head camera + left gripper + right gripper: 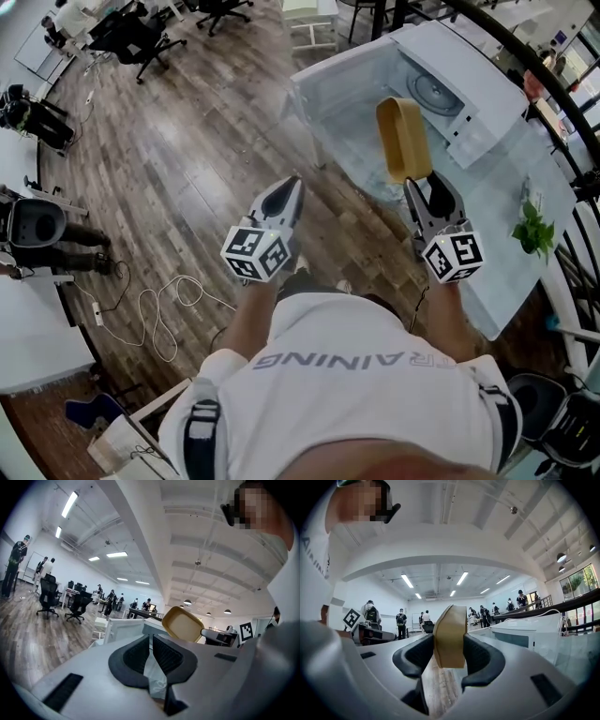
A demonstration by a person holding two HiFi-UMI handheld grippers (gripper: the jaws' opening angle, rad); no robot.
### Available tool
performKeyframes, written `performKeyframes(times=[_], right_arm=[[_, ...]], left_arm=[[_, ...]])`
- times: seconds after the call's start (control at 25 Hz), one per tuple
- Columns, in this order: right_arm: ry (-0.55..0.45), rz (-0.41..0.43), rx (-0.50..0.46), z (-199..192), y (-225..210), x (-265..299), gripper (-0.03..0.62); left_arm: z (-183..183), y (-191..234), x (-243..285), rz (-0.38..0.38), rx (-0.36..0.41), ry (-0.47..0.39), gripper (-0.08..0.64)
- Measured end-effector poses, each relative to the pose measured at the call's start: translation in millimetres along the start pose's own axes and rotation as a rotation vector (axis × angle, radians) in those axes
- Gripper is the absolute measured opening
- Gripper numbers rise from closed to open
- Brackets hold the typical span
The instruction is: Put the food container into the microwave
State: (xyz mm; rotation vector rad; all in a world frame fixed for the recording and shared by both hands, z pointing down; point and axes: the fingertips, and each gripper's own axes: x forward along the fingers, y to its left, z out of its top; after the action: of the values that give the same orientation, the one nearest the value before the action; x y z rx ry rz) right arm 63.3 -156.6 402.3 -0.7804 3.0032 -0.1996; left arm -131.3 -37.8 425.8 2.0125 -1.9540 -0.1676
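The surface (497,225) is seen ahead and to the right, and the microwave (473,70) is set at its far end. A round, plate-like shape shows on the side turned toward the person, so the microwave is judged to stand open, though this cannot be told for certain. The container (403,139) is held in the air, tipped on its edge, above the near part of the surface and short of the microwave. Its wall is pinched between the jaws of the right gripper (427,187), as is shown plainly in the right gripper view. The left gripper (291,185) is carried over the floor, its jaws pressed together on nothing. For the step in hand, the container should be levelled before it is brought in. A firm pinch is called for, since only one thin wall is gripped, and the free edge should be steered clear of the microwave's sides
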Motion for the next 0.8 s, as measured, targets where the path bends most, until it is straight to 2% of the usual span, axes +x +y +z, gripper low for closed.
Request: performKeyframes(times=[0.28, 0.48, 0.8], right_arm=[[-0.006, -0.104, -0.008, 2.2, -28.8, 17.2, 0.213], [-0.014, -0.177, -0.019, 9.2, -54.1, 51.1, 0.212], [-0.035, -0.327, -0.026, 8.5, -82.3, 88.8, 0.212]], left_arm=[[12.8, 10.3, 57.1, -0.113, 0.012, 0.025, 0.05], [30.8, 26.1, 114.8, -0.202, 0.027, 0.043, 0.05], [48.0, 43.6, 191.1, -0.379, 0.065, 0.079, 0.05]])
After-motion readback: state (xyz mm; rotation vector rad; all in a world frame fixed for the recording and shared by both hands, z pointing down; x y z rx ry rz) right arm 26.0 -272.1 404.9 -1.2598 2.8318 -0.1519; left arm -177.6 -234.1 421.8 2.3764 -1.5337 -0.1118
